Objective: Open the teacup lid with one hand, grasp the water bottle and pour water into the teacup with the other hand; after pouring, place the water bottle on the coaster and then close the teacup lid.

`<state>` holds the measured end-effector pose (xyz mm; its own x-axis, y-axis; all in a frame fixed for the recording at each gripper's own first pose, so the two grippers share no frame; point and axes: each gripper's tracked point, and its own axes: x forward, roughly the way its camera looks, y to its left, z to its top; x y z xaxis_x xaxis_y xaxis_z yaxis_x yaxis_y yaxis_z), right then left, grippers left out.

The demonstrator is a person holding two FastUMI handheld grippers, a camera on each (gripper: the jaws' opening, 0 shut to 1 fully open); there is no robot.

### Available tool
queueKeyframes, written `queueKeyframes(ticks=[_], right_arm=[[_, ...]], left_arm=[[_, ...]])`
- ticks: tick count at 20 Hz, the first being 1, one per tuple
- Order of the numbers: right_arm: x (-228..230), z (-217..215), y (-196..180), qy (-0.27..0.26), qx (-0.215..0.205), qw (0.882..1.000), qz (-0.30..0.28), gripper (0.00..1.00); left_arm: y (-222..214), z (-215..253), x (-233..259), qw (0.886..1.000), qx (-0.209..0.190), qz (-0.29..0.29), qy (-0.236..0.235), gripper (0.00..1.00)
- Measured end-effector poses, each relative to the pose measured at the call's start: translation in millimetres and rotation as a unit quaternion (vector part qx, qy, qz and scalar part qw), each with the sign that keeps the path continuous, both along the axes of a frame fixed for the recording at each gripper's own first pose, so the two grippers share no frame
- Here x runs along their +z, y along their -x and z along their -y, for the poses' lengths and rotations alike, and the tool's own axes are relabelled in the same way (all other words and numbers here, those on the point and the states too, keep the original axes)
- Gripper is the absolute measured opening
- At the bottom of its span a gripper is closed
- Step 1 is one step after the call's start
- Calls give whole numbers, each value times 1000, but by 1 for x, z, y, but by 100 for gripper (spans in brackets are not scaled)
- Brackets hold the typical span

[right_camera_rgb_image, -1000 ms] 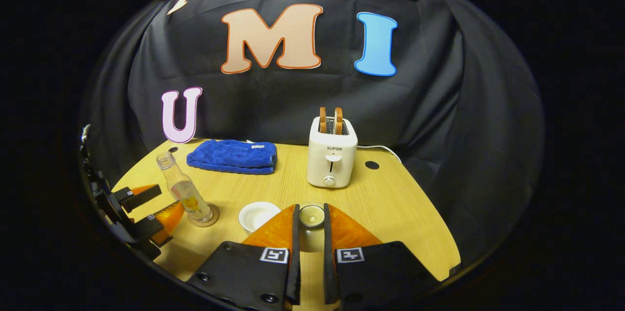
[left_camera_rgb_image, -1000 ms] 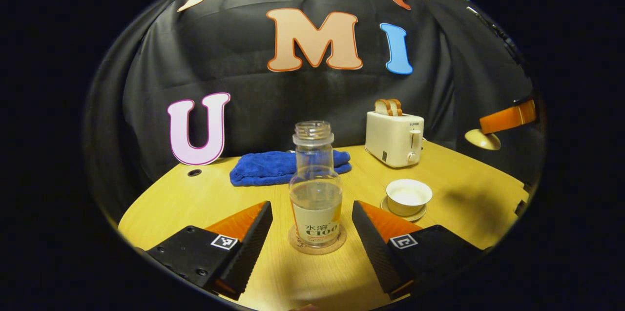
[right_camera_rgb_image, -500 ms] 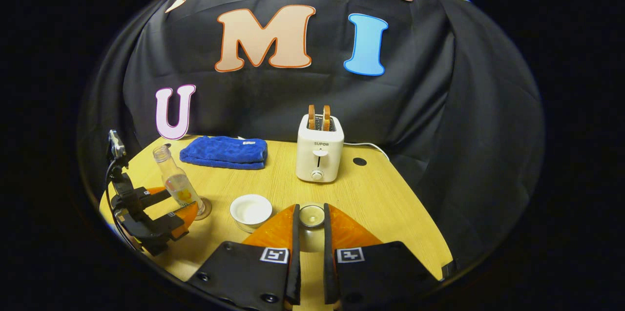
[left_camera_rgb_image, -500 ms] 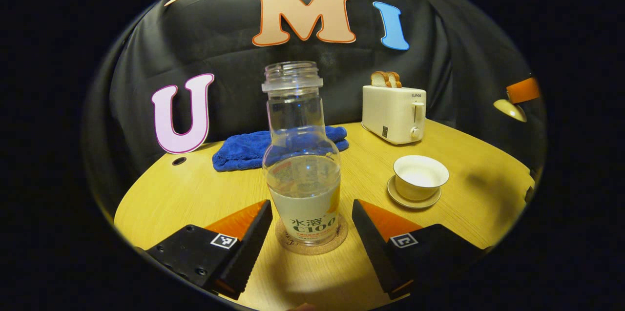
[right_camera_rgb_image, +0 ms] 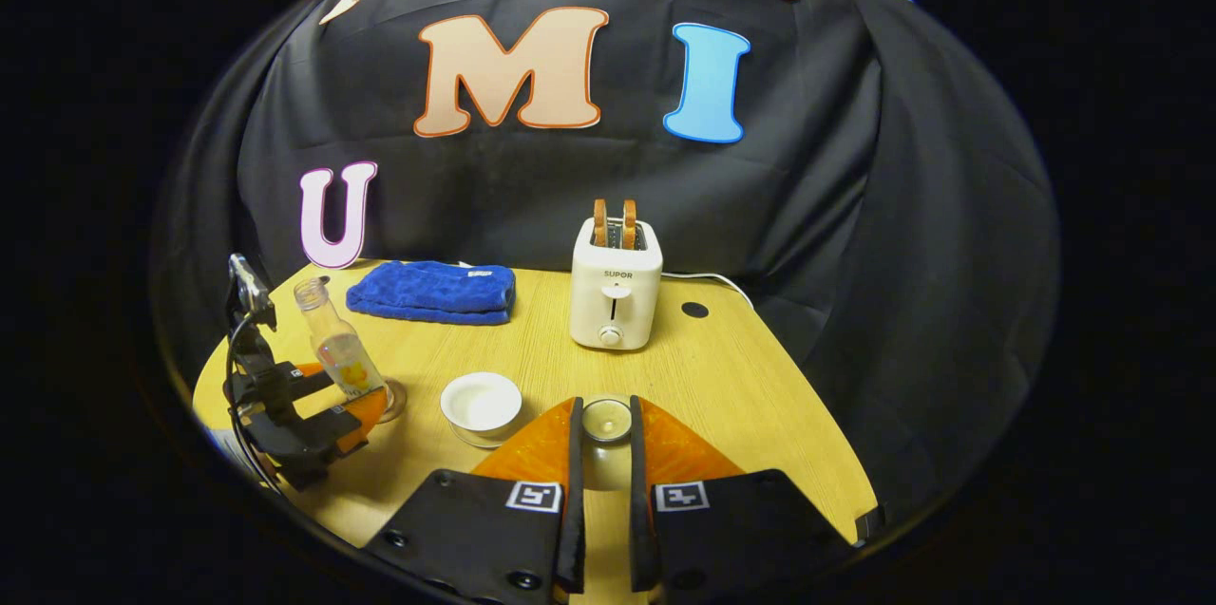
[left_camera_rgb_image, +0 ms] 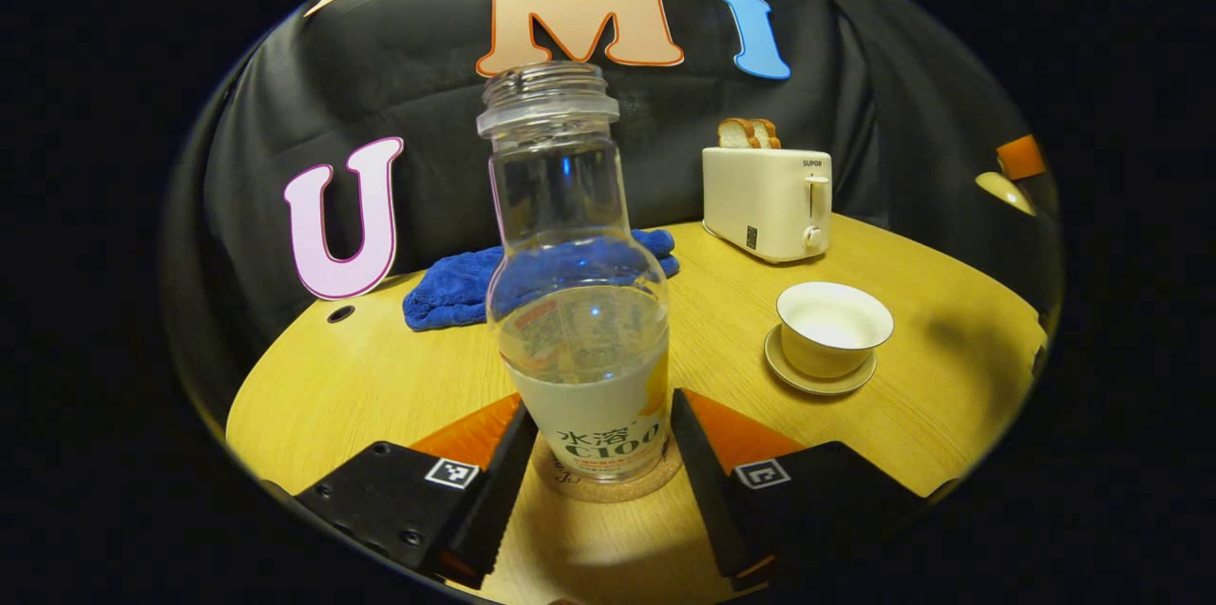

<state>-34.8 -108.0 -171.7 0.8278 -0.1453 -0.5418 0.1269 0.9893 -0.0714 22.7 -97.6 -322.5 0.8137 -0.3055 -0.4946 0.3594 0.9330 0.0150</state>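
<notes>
The clear water bottle (left_camera_rgb_image: 579,301), capless and partly filled, stands upright on a cork coaster (left_camera_rgb_image: 608,489). My left gripper (left_camera_rgb_image: 603,406) is around its labelled lower body, and both fingers touch its sides. The white teacup (left_camera_rgb_image: 834,330) sits open on its saucer (left_camera_rgb_image: 819,384) to the right. The right gripper view shows the bottle (right_camera_rgb_image: 340,353), the left gripper (right_camera_rgb_image: 328,391) and the teacup (right_camera_rgb_image: 482,403) at the left. My right gripper (right_camera_rgb_image: 604,410) is shut on the teacup lid (right_camera_rgb_image: 606,420), held in the air. The cream lid (left_camera_rgb_image: 1005,192) hangs at the far right of the left gripper view.
A cream toaster (right_camera_rgb_image: 615,287) with two bread slices stands at the back of the wooden table (right_camera_rgb_image: 741,387). A folded blue towel (right_camera_rgb_image: 432,290) lies behind the bottle. A cable hole (right_camera_rgb_image: 694,310) sits near the toaster. The table's right edge curves close to my right gripper.
My left gripper has moved forward around the bottle and its fingers have narrowed onto it. The right gripper has drifted slightly back with the lid.
</notes>
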Motion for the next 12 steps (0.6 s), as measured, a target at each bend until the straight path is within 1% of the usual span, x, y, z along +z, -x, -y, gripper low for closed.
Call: queueKeyframes(ticks=[2,4,8,12], right_arm=[[-1,0,-1,-5,0,1000,1,22],[-2,1,-1,-10,1,1000,3,22],[-5,6,-2,-22,-1,1000,8,22],[-11,17,2,-34,-8,999,10,22]], left_arm=[[1,1,0,1000,-9,-2,-16,76],[1,3,2,999,-22,1,-43,74],[-2,9,11,995,-50,15,-85,72],[-6,11,21,987,-73,30,-140,72]])
